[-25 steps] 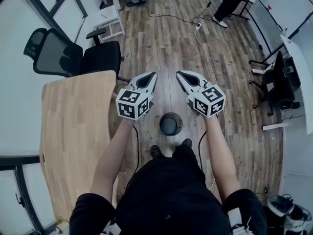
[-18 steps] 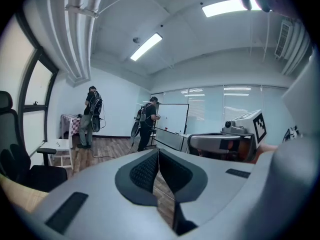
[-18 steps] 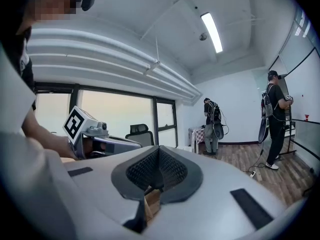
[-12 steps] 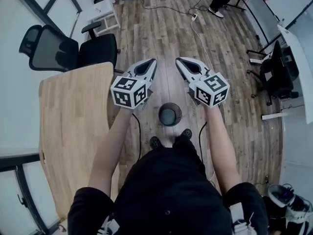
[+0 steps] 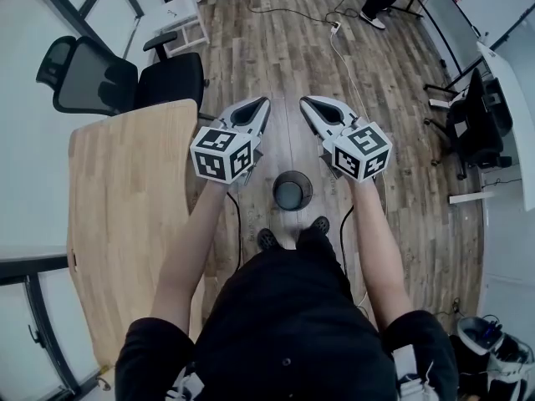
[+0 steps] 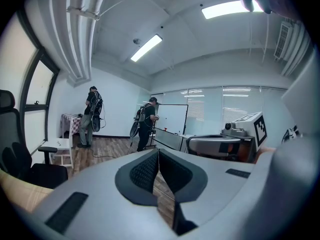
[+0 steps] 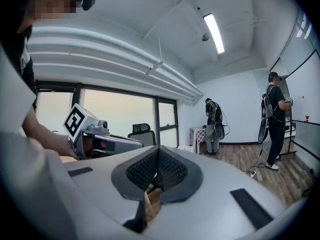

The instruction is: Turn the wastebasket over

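A wood-plank floor (image 5: 284, 57) is seen from above, and the wastebasket (image 5: 292, 190) is stood on it, just ahead of the person's shoes (image 5: 267, 239). The left gripper (image 5: 261, 105) and right gripper (image 5: 308, 104) are held above the wastebasket, one to each side. Their fingers are pressed together, with nothing gripped.

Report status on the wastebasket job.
Left gripper shut, empty. Right gripper shut, empty. Wastebasket standing on floor below them, untouched. Table close at left.
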